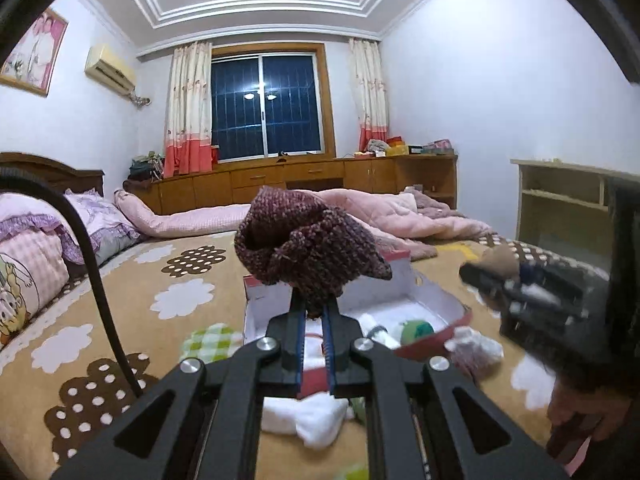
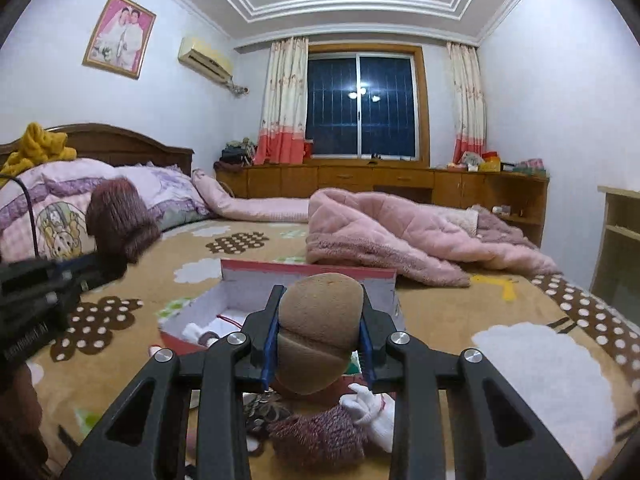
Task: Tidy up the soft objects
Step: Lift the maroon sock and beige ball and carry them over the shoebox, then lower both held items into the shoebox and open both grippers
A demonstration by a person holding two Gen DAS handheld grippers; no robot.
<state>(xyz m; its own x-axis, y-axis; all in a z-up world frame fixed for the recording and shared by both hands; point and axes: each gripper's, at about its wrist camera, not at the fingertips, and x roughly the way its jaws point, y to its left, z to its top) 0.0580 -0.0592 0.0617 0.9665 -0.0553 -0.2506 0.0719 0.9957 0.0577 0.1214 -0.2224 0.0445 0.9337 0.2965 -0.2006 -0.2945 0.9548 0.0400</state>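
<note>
My left gripper [image 1: 315, 304] is shut on a maroon knitted piece [image 1: 308, 244] and holds it up over the near end of a red-rimmed cardboard box [image 1: 376, 292] on the bed. In the right wrist view, that gripper [image 2: 100, 268] and its knit [image 2: 120, 220] show blurred at the left. My right gripper [image 2: 322, 292] is shut on a tan rolled soft piece [image 2: 320, 332], raised above the box [image 2: 256, 280]. The left wrist view shows it at the right [image 1: 492, 280]. Inside the box lie a green ball [image 1: 418, 330] and white items [image 1: 376, 330].
On the tan cloud-patterned bedspread [image 2: 520, 320], a maroon fuzzy piece [image 2: 320, 436] and a white glove [image 2: 372, 408] lie under my right gripper. A pink quilt [image 2: 392, 232] is heaped behind the box, with pillows [image 2: 60, 216] at the left. A black cable [image 1: 96, 280] hangs on the left.
</note>
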